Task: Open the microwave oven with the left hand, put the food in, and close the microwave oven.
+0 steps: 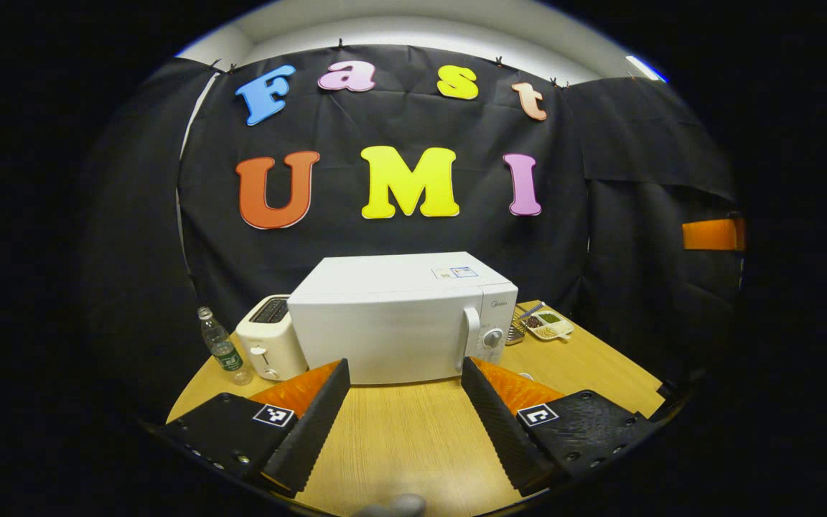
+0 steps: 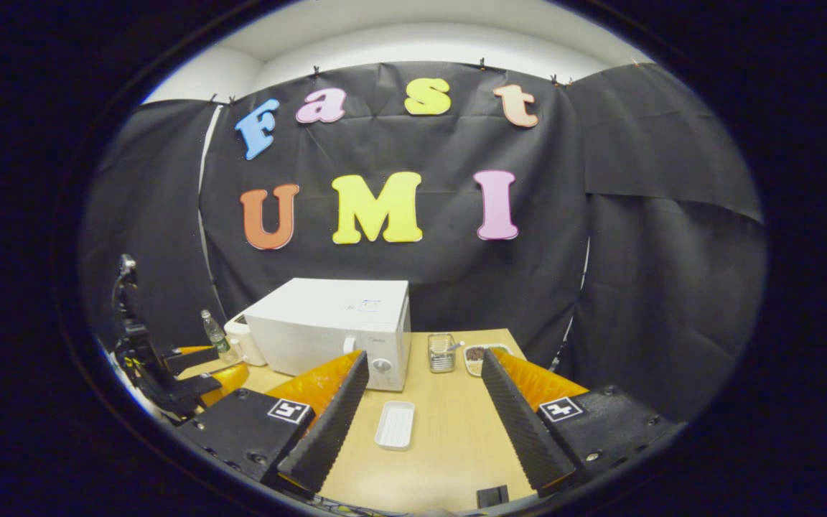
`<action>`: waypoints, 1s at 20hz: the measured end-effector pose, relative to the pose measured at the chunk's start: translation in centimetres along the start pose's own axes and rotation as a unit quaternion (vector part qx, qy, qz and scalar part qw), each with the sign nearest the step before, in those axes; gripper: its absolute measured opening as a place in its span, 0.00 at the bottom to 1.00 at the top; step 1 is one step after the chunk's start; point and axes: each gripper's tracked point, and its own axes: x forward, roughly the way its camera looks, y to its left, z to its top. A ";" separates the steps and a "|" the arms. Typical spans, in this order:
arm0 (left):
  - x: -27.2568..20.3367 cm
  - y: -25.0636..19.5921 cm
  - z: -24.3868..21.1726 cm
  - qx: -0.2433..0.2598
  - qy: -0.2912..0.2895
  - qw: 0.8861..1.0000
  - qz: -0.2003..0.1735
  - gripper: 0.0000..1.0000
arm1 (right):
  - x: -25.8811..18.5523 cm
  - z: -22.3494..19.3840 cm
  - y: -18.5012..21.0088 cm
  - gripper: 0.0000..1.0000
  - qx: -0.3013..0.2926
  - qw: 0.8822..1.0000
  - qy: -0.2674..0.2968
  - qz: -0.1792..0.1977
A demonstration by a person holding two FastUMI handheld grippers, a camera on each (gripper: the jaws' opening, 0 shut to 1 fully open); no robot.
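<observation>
A white microwave (image 1: 392,327) stands on the wooden table (image 1: 406,438) with its door shut and its vertical handle (image 1: 469,337) on the right side. My left gripper (image 1: 405,368) faces the door from a short way off, open, nothing between its fingers. In the right gripper view the microwave (image 2: 334,323) is at the left. A small white rectangular dish (image 2: 395,424) lies on the table in front of it, between the spread fingers of my open right gripper (image 2: 425,359). The left gripper (image 2: 223,362) shows at the far left there.
A white toaster (image 1: 270,345) and a plastic bottle (image 1: 223,348) stand left of the microwave. To its right are a metal mesh basket (image 2: 441,352) and a divided tray of grains (image 1: 548,324). A small black object (image 2: 491,495) lies near the table's front edge.
</observation>
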 end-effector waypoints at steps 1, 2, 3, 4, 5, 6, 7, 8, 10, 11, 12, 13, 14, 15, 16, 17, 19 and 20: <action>-1.5 0.7 0.8 -0.007 -0.007 1.000 -0.001 0.97 | -0.5 0.1 0.9 1.00 0.000 1.000 -0.004 0.000; -2.9 1.6 1.7 -0.010 -0.018 1.000 0.003 0.97 | -1.2 0.3 1.6 1.00 -0.001 1.000 -0.010 -0.002; -4.0 2.3 2.6 -0.011 -0.027 1.000 0.004 0.97 | -1.8 0.5 2.2 1.00 -0.001 1.000 -0.016 -0.005; -5.2 3.1 3.3 -0.011 -0.033 0.999 0.007 0.97 | -2.3 0.7 2.9 1.00 0.001 1.000 -0.020 -0.006; -6.2 3.6 4.1 -0.018 -0.039 0.999 0.005 0.96 | -2.9 0.9 3.7 1.00 0.005 1.000 -0.024 -0.006; -7.1 3.7 5.1 -0.024 -0.050 0.998 0.001 0.96 | -3.5 1.3 4.3 1.00 0.008 0.999 -0.033 -0.005; -7.9 4.0 6.0 -0.025 -0.059 0.998 -0.001 0.95 | -3.9 1.6 4.8 0.91 0.012 0.999 -0.038 -0.005; -8.7 4.6 6.9 -0.020 -0.068 0.997 0.003 0.94 | -4.4 1.9 5.4 1.00 0.015 0.999 -0.041 -0.004; -10.2 5.3 8.4 -0.017 -0.085 0.996 0.008 0.94 | -5.4 2.4 6.3 1.00 0.015 0.999 -0.048 0.001; -10.8 5.6 9.3 -0.017 -0.094 0.995 0.011 0.94 | -5.8 2.7 6.4 0.91 0.012 0.999 -0.053 0.001; -11.3 5.6 9.9 -0.016 -0.098 0.995 0.014 0.94 | -6.1 3.2 6.6 1.00 0.010 0.998 -0.058 0.001; -11.5 5.8 10.5 -0.015 -0.104 0.994 0.017 0.94 | -6.3 3.3 6.7 0.91 0.008 0.998 -0.060 0.001; -12.0 5.8 11.2 -0.012 -0.111 0.994 0.018 0.94 | -6.6 3.4 6.9 1.00 0.009 0.998 -0.061 0.002; -12.4 5.9 11.8 -0.009 -0.117 0.993 0.021 0.93 | -6.9 3.7 6.9 1.00 0.008 0.998 -0.064 0.002; -12.7 6.1 12.4 -0.004 -0.124 0.992 0.024 0.93 | -7.0 4.1 6.9 1.00 0.008 0.998 -0.069 0.001; -13.0 6.1 12.8 -0.002 -0.129 0.991 0.025 0.93 | -7.2 4.3 6.9 1.00 0.009 0.997 -0.072 0.000; -13.1 6.0 13.4 -0.002 -0.135 0.990 0.028 0.93 | -7.5 4.5 6.9 0.91 0.010 0.997 -0.074 0.000; -13.3 6.0 13.7 -0.001 -0.137 0.990 0.029 0.93 | -7.7 4.8 7.0 0.90 0.010 0.997 -0.077 0.001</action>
